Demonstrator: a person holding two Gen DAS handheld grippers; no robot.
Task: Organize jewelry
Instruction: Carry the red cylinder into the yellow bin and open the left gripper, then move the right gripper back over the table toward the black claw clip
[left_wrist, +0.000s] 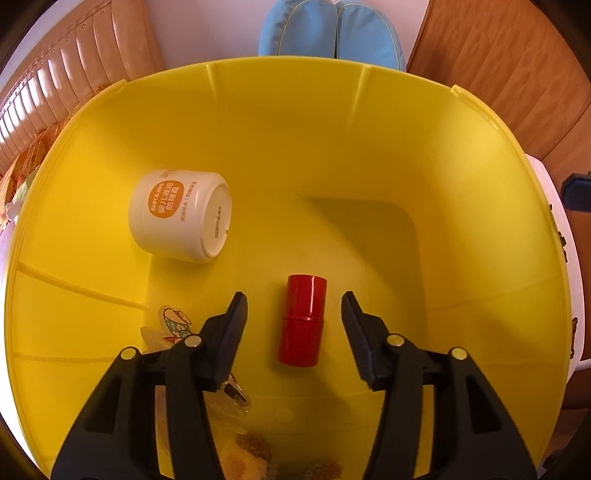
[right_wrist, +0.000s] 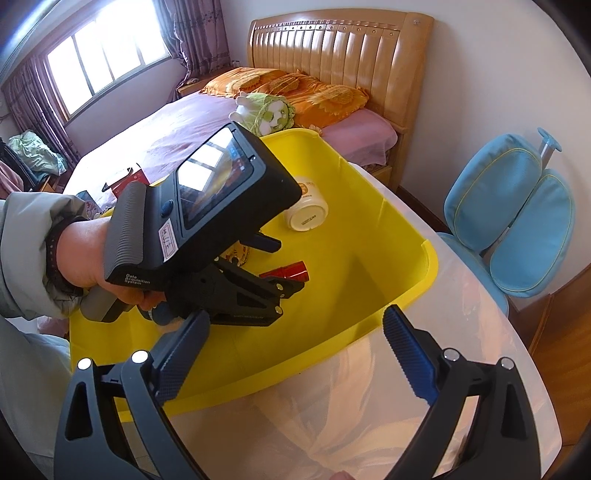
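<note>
Depositing step: left hand-held gripper (left_wrist: 293, 306) released, red tube (left_wrist: 302, 320) lying loose between its fingers in yellow bin (left_wrist: 280, 110). Right hand-held gripper (right_wrist: 295, 332) released, empty. Next: withdraw, fetch another piece.
</note>
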